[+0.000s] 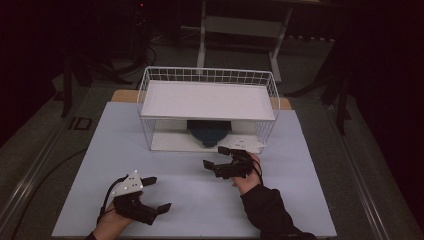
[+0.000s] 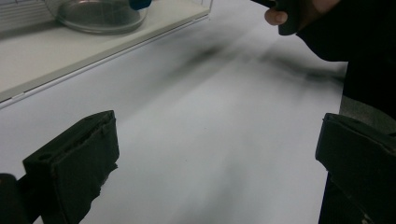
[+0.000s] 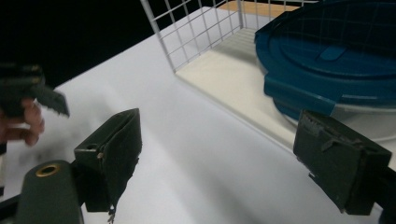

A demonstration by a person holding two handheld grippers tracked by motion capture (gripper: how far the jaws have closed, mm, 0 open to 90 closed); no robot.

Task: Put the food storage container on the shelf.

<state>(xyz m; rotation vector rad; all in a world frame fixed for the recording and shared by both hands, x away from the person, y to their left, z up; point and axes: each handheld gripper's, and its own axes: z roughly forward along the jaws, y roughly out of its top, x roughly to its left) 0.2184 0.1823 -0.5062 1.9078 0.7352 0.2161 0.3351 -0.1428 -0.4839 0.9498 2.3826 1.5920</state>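
**Both grippers empty ahead of the rack; container stowed on the lower shelf**

The room is dark, with a stand's legs and cables on the floor behind the table. The white table top (image 1: 200, 200) is lit and bare in front, giving both hands free working space.

A white wire rack (image 1: 207, 107) stands at the far middle of the table. Its upper shelf carries nothing. A clear container with a blue lid (image 1: 209, 131) sits on the lower shelf, under the upper one, near the open front edge. Judged from this placement, access is from the front only, by a low, roughly level approach.

The right gripper (image 1: 222, 157) is held just in front of the rack's right half, jaws spread wide and grasping nothing. In the right gripper view the blue lid (image 3: 336, 65) lies beyond the right jaw, not between the jaws, so the gripper is near but apart from it.

The left gripper (image 1: 155, 192) hovers at the near left, well apart from the rack, jaws likewise released and empty. In the left gripper view the clear container (image 2: 100, 14) shows far ahead. This position reads as standby
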